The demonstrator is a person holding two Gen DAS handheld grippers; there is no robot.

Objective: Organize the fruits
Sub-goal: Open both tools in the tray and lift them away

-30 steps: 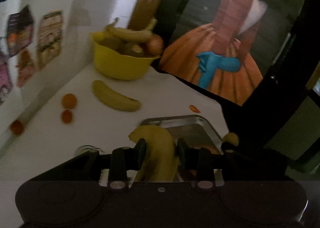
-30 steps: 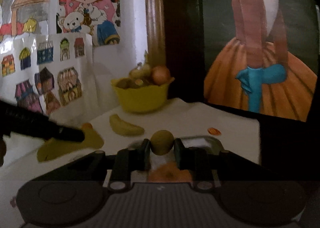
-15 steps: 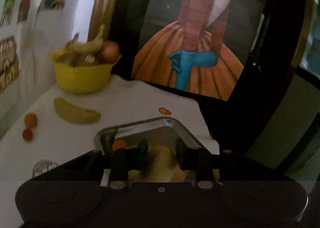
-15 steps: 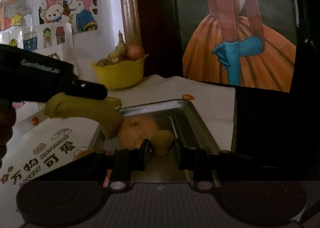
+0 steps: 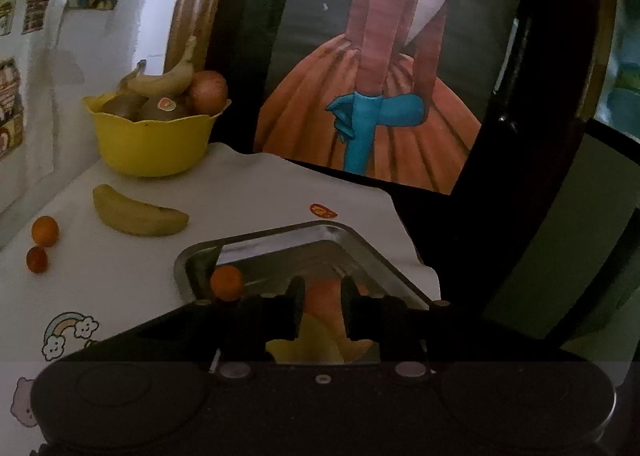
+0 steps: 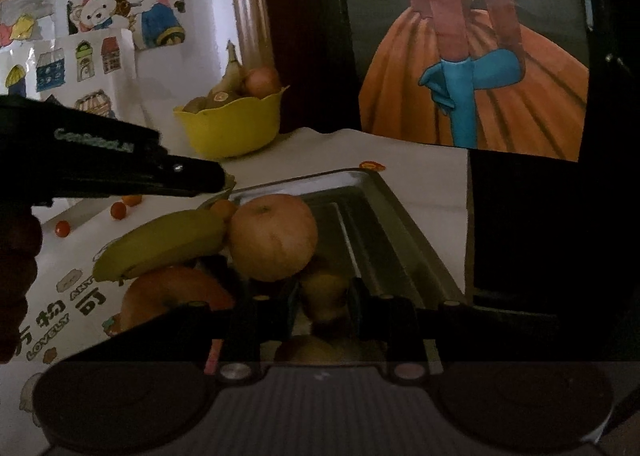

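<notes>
A metal tray (image 6: 400, 207) holds two big oranges (image 6: 272, 236), and a banana (image 6: 160, 244) lies across them. My left gripper (image 6: 220, 177) hangs just above that banana with a gap between them. In the left wrist view my left gripper (image 5: 322, 288) is shut; the banana (image 5: 304, 344) shows under its fingers, not between them. My right gripper (image 6: 324, 288) is low in the tray with a small brown fruit (image 6: 326, 300) filling the gap between its pads; its jaws are opening.
A yellow bowl (image 5: 152, 143) of fruit stands at the back left. On the white cloth lie a second banana (image 5: 136, 215) and two small oranges (image 5: 45, 230). A third small orange (image 5: 227, 282) sits in the tray (image 5: 360, 252). A framed painting stands behind; the table ends right of the tray.
Both grippers came down over the tray. The left one carried the banana there and no longer holds it. The right one lowered the small fruit among the oranges.
</notes>
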